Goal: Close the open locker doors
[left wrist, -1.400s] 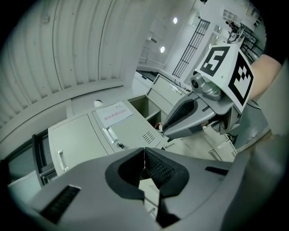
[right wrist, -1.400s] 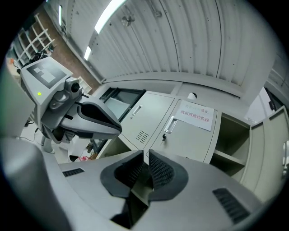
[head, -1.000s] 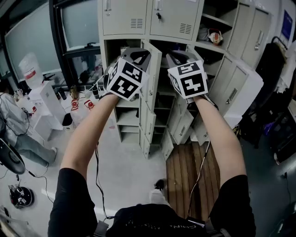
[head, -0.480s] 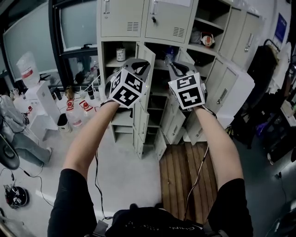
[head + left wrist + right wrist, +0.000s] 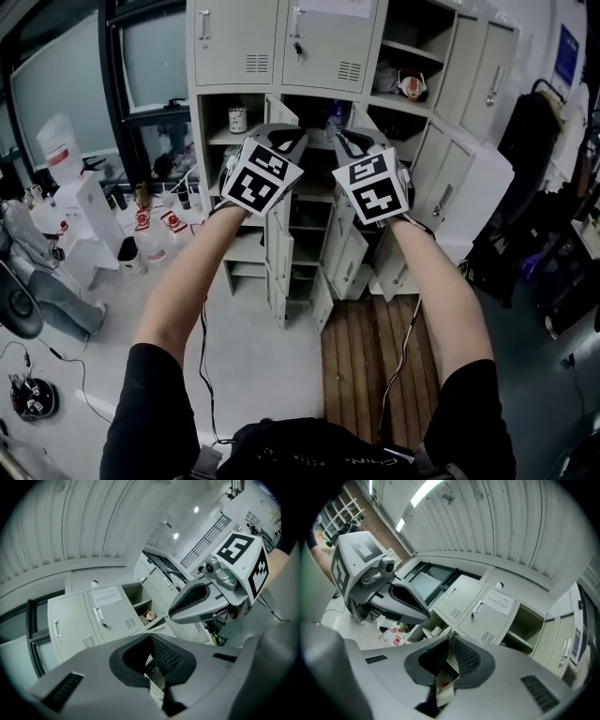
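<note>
Two grippers are raised ahead of you, each capped by a white cube with black square markers. Your left gripper (image 5: 278, 139) has its dark ribbed pads (image 5: 164, 656) pressed together on nothing; your right gripper (image 5: 361, 142) is closed and empty too. Just beyond them, the pale sheet-metal open locker doors (image 5: 278, 262) hang ajar as thin flat panels below the closed top doors (image 5: 234, 42) with louvred vents. At the lockers' foot lies a slatted wooden board (image 5: 370, 347).

Dim, even indoor light from ceiling lamps (image 5: 423, 490), soft shadows; strong fisheye bending, with dark vignetted corners and blurred foreground in both gripper views.
</note>
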`<control>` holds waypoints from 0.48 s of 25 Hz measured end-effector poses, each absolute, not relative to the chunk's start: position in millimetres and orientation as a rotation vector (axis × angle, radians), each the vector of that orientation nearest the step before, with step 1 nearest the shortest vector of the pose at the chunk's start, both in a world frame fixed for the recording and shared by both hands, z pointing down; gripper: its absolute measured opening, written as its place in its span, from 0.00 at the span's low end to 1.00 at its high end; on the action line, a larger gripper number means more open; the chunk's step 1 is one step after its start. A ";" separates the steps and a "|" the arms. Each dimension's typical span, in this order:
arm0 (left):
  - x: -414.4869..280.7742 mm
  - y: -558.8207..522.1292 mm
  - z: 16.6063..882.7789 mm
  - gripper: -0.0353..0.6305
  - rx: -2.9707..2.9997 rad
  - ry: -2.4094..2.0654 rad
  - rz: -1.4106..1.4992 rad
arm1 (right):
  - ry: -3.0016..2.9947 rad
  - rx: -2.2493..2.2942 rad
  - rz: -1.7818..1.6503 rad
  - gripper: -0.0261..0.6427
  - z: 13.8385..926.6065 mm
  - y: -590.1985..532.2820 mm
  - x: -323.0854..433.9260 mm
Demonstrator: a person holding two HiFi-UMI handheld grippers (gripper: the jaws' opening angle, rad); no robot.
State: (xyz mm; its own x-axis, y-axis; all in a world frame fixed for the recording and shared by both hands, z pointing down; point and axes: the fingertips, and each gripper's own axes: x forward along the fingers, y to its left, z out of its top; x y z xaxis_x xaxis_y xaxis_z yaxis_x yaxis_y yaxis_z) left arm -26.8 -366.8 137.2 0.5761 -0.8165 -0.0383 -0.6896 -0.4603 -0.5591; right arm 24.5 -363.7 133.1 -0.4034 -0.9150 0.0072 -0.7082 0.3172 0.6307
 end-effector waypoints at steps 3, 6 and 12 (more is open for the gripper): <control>-26.9 -366.3 135.1 0.08 -2.290 1.218 -0.325 | -2.206 1.432 -0.832 0.13 130.5 -360.5 25.6; -21.7 -363.6 133.7 0.08 -2.276 1.221 -0.339 | -2.213 1.428 -0.837 0.13 129.0 -360.4 30.3; -10.7 -365.1 134.4 0.08 -2.260 1.222 -0.373 | -2.251 1.417 -0.789 0.13 129.2 -364.5 39.1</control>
